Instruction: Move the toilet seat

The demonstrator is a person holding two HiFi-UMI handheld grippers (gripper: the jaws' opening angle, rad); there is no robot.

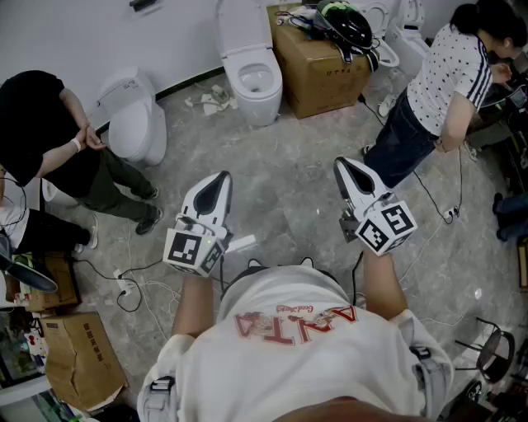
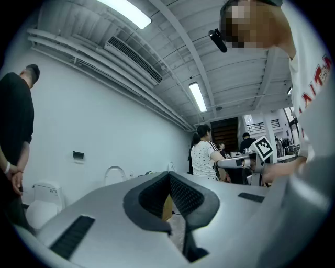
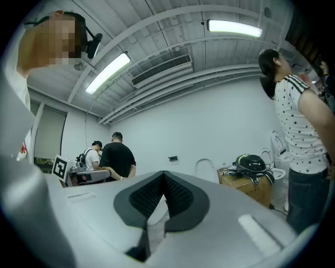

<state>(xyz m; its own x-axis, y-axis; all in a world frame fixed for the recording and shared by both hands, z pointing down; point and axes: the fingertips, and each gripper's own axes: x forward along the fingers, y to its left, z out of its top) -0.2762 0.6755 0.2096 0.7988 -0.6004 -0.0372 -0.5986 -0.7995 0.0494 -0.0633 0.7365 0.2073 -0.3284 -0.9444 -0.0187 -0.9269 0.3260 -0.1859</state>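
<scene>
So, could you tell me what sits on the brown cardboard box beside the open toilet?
A black, green-trimmed helmet and tangled straps; the cardboard box top beneath them is covered.

Bright, even light falls from ceiling strip lamps [image 3: 234, 28] high above the right claw [image 3: 164, 178] and the left claw [image 2: 168, 178]. Shadows on the floor [image 1: 289, 189] are soft. Both claw views bulge, with black corners and blurred near casing.

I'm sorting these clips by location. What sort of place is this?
Probably a workshop or test room rather than a real bathroom: an open toilet and a shut toilet stand loose along the wall on a bare concrete floor, beside a cardboard box.
</scene>
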